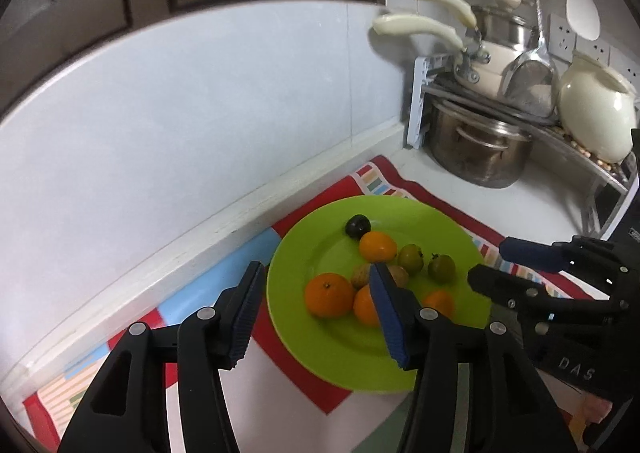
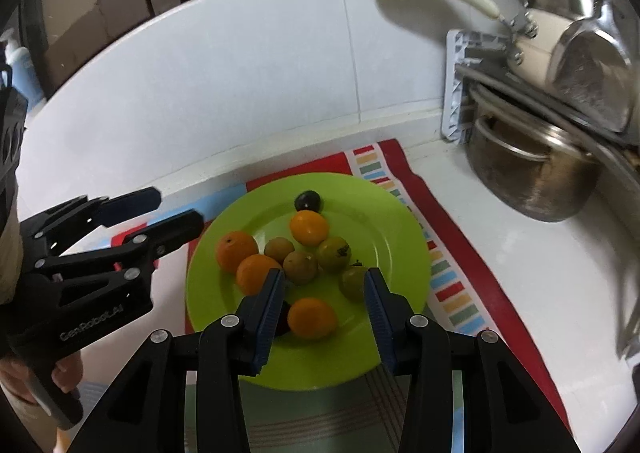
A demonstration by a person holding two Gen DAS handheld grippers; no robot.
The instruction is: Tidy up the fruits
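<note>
A green plate [image 1: 400,373] [image 2: 380,213] lies on a striped cloth and holds several small fruits. These are oranges [image 1: 329,294] [image 2: 237,251], a dark plum [image 1: 357,226] [image 2: 307,200], green fruits [image 1: 441,268] [image 2: 334,253] and brown ones [image 2: 301,267]. My left gripper [image 1: 318,273] [image 2: 180,207] hovers open over the plate's left side, gripping nothing. Over the plate's near side my right gripper [image 2: 324,273] [image 1: 490,263] is open. A small orange [image 2: 312,318] lies on the plate between its fingers, untouched. A dark fruit is half hidden behind its left finger.
The colourful cloth [image 2: 452,281] covers a white counter by a tiled wall. At the right a steel pot [image 1: 480,149] [image 2: 532,169] stands under a rack with cream-handled pans [image 1: 424,27] and a cream jug [image 1: 596,109]. A hand [image 2: 64,373] holds the left gripper.
</note>
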